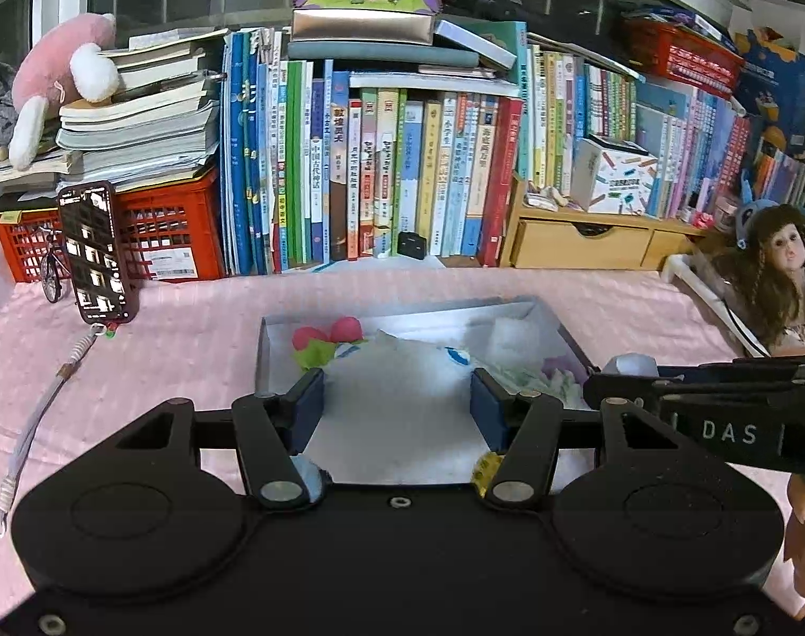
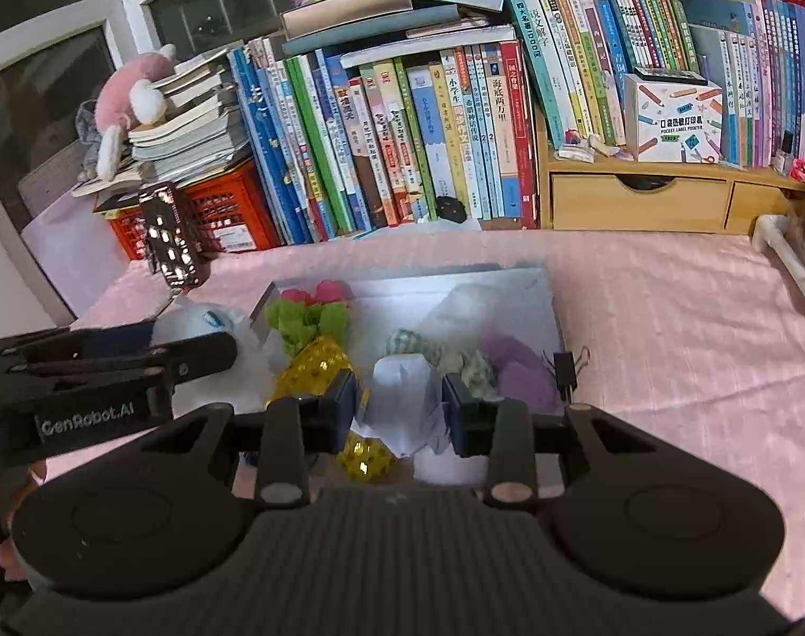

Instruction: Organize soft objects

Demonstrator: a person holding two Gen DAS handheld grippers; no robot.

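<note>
Tongs on both sides hold soft things above an open grey box (image 1: 548,312) of plush toys on a pink surface (image 1: 190,350): left tongs (image 1: 397,397) clamp a white plush toy (image 1: 397,387), right tongs (image 2: 399,397) pinch a pale cloth piece (image 2: 402,381)

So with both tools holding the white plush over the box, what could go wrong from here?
1. The white plush is bulky and the box already holds the pineapple toy and purple plush; it may not seat and could spill over the rim.
2. The right tool pinches only a small white part; it might slip.
3. The binder clip beside the box could get knocked.
</note>
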